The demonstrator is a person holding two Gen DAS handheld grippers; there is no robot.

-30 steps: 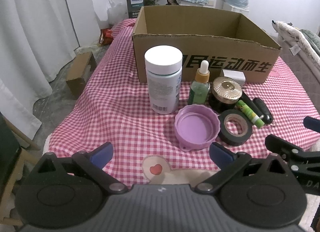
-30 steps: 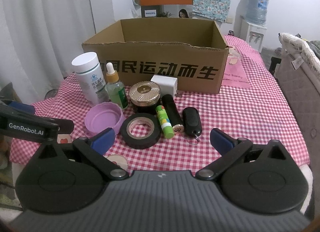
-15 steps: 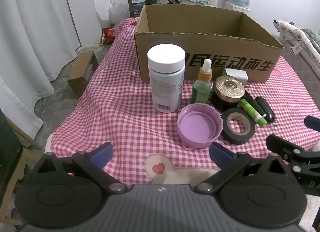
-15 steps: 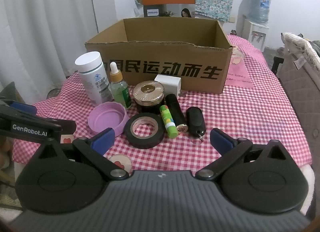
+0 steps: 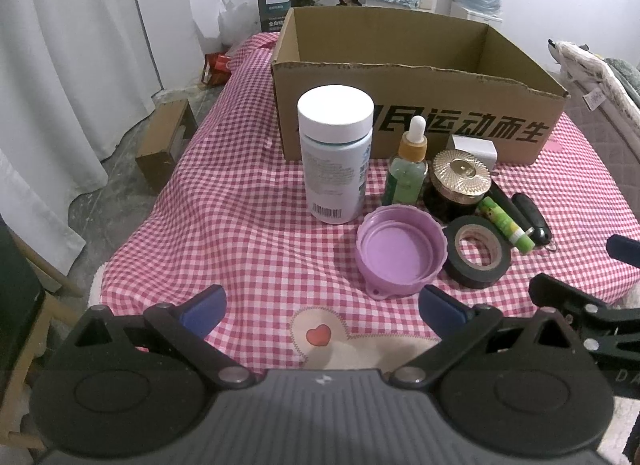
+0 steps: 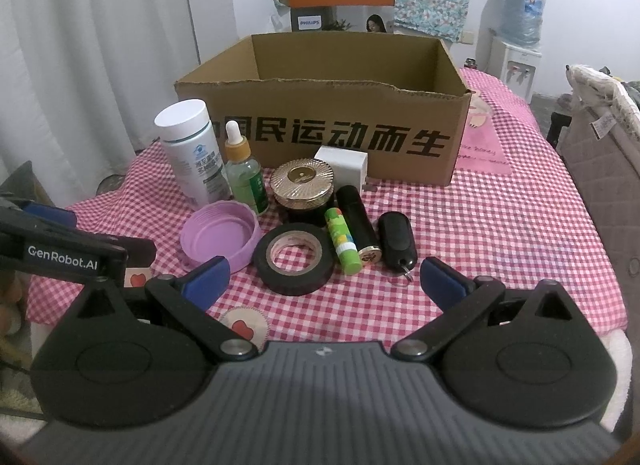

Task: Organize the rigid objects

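Observation:
An open cardboard box [image 5: 416, 113] [image 6: 332, 133] stands at the back of the checked table. In front of it sit a white-capped bottle [image 5: 335, 155] [image 6: 194, 153], a green dropper bottle [image 5: 408, 169] [image 6: 245, 173], a gold-lidded jar [image 5: 460, 181] [image 6: 302, 189], a purple lid [image 5: 400, 249] [image 6: 220, 235], a black tape roll [image 5: 478, 251] [image 6: 295, 259], a green stick [image 6: 342, 241], a black tube [image 6: 358, 225], a black key fob [image 6: 396, 239] and a white adapter [image 6: 342, 163]. My left gripper [image 5: 322, 311] is open short of the purple lid. My right gripper [image 6: 324, 279] is open just before the tape roll.
The pink checked cloth [image 5: 240, 225] covers the table, which drops off at the left towards a small cardboard box [image 5: 164, 145] on the floor. White curtains [image 5: 80, 45] hang at the left. A quilted sofa edge [image 6: 600, 169] lies to the right; a water dispenser [image 6: 518, 25] stands behind.
Both grippers have crept forward and risen slightly, so the objects and box look a little nearer. Both stay open and nothing on the table has moved.

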